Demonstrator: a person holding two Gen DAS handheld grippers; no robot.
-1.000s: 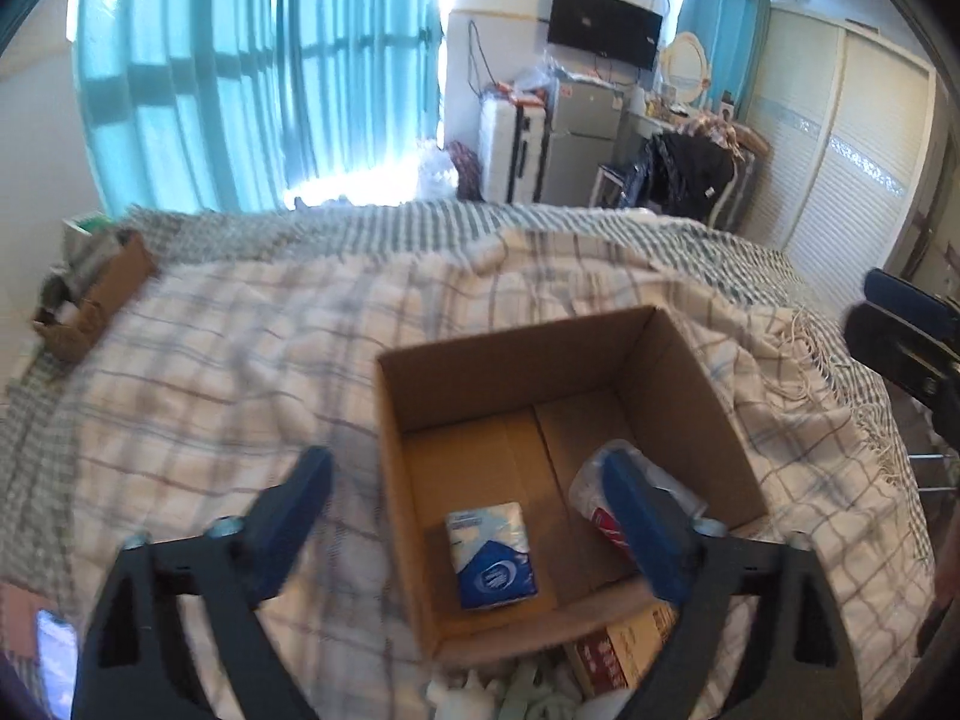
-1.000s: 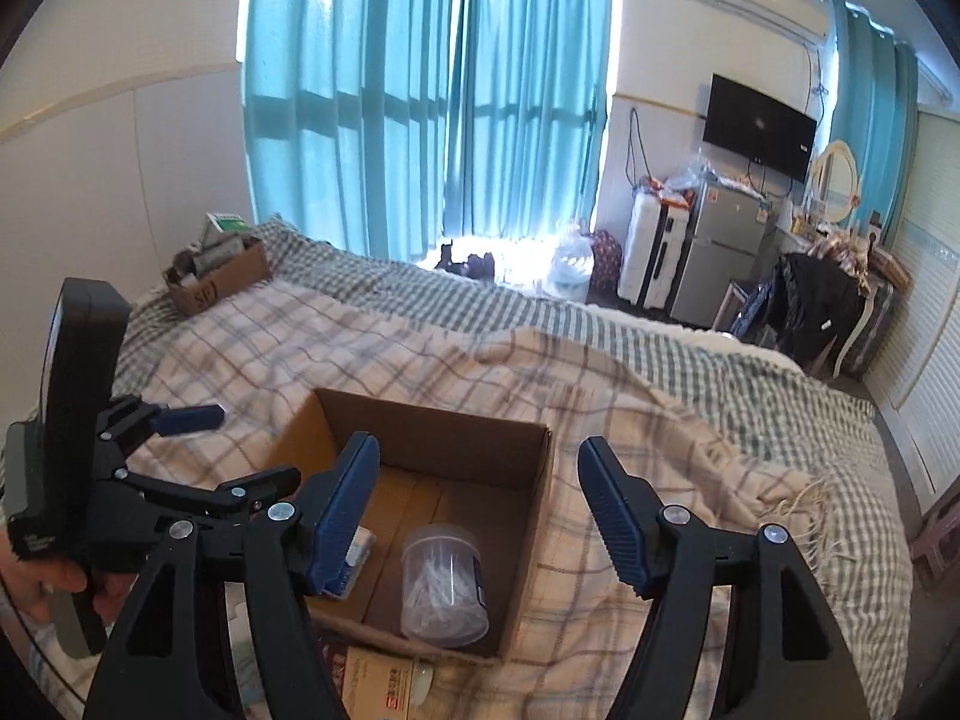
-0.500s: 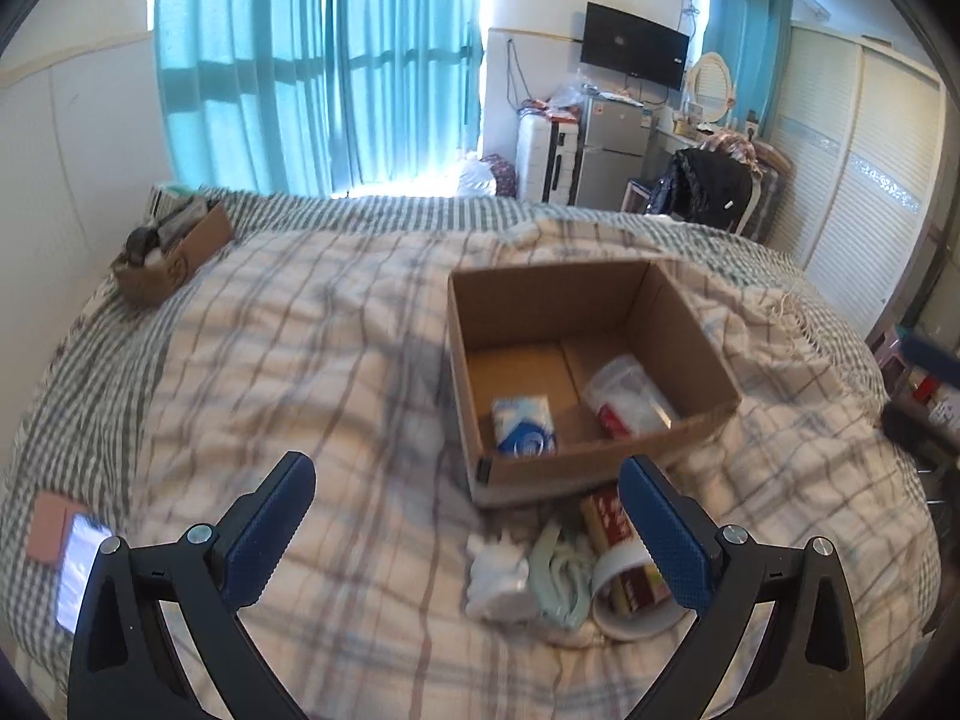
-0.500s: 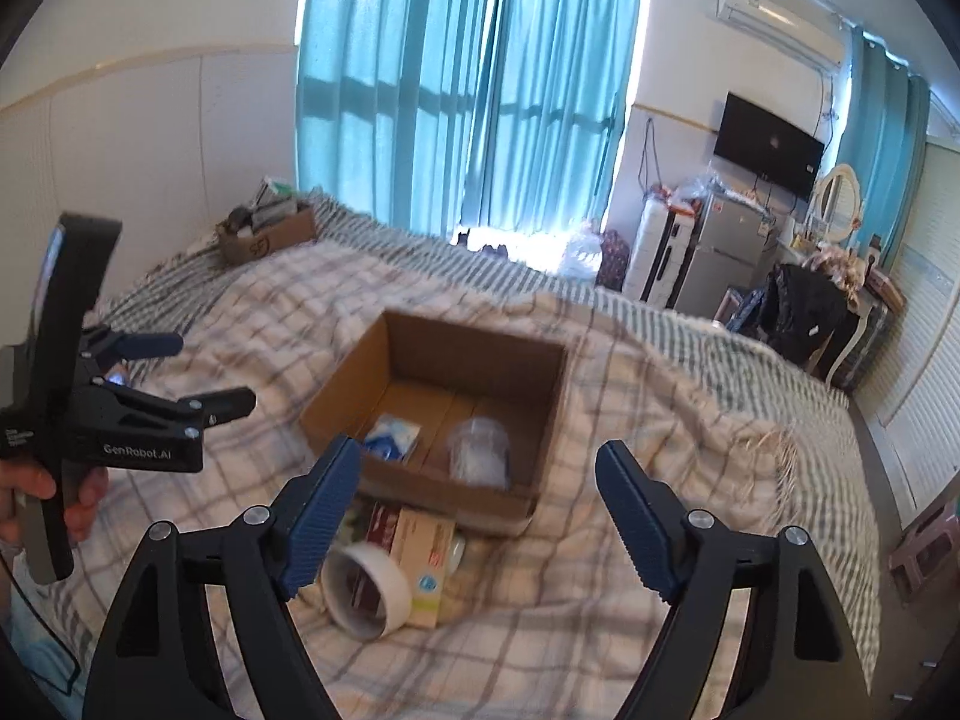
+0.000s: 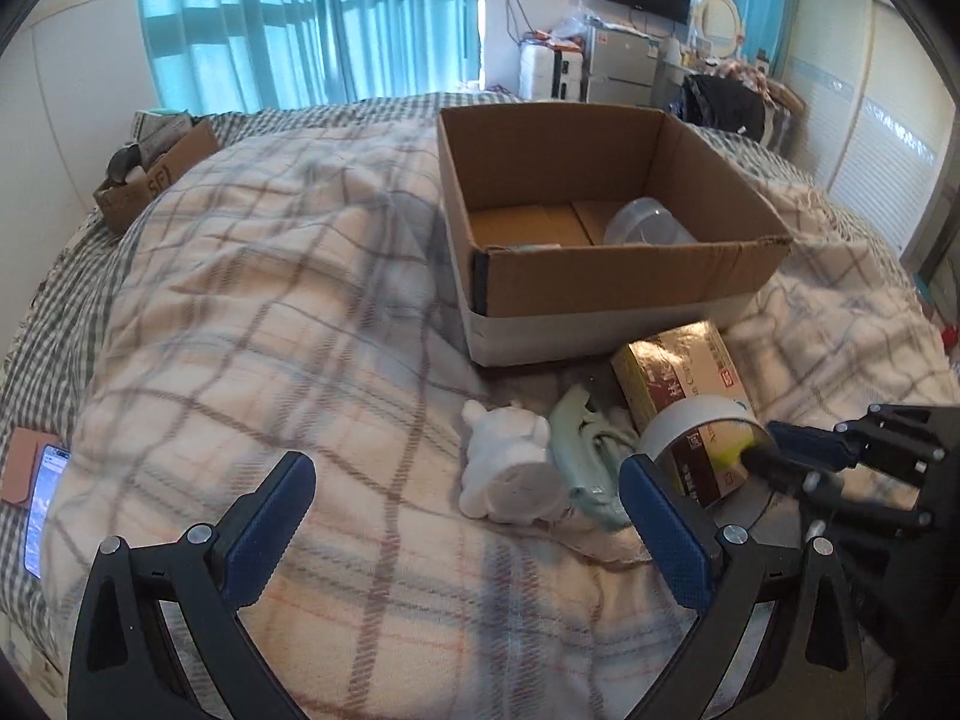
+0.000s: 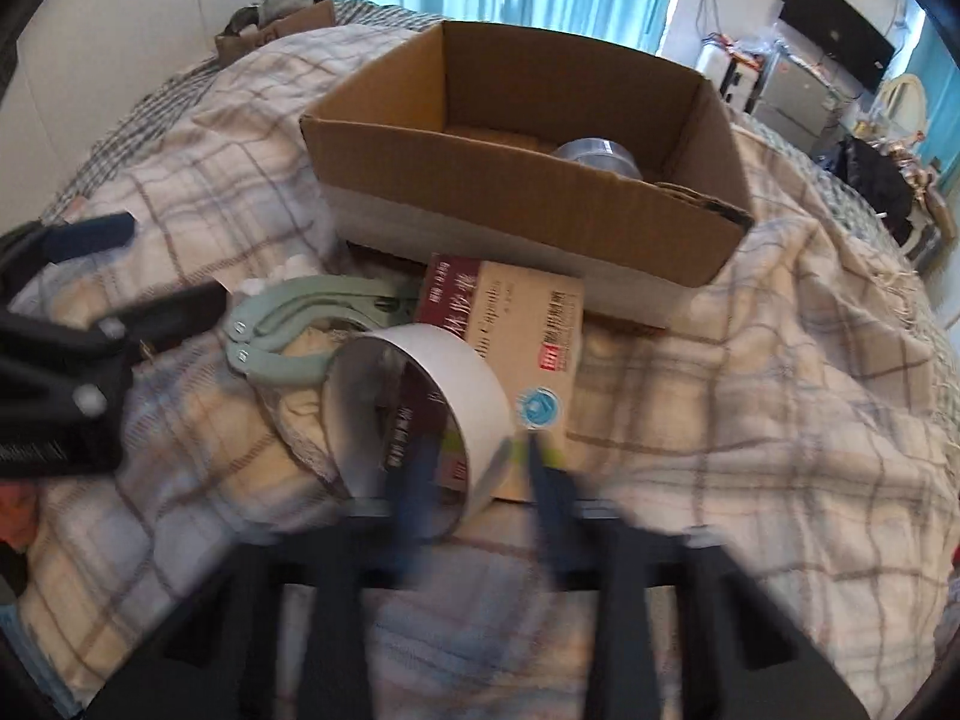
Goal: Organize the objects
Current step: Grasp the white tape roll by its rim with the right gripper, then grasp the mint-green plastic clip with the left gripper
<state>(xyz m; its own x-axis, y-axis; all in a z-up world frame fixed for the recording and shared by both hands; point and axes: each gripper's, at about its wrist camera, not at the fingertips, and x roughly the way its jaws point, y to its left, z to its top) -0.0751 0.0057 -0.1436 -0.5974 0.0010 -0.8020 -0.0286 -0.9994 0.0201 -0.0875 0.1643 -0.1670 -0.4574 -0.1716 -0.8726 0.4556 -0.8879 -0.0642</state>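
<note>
Roll of white tape (image 6: 420, 414), leaning on edge against a maroon-and-tan medicine carton (image 6: 510, 330) on the plaid blanket (image 6: 750, 408), just in front of the open cardboard box (image 6: 540, 138). The right gripper (image 6: 474, 468), which half a second earlier hovered spread above the whole pile, has dropped to the tape: one blue finger now sits inside the ring and the other outside its wall, the jaws narrowed around that wall. Motion blur hides the pads, so whether they are pressing or just short of contact cannot be told.

Beside the tape lie pale green clips (image 6: 288, 330) and, in the left wrist view, a white plush figure (image 5: 510, 468), all touching or nearly so. The left gripper (image 5: 468, 510) has also come down from a higher vantage and hangs spread and empty above the blanket, near the plush figure.

Inside the box, a clear plastic container (image 5: 648, 228) is visible; a pale edge next to it cannot be identified.

Judgement: the descent marks the start of the next pick, with the tape likely bound for the box; three loose items would remain afterwards.
</note>
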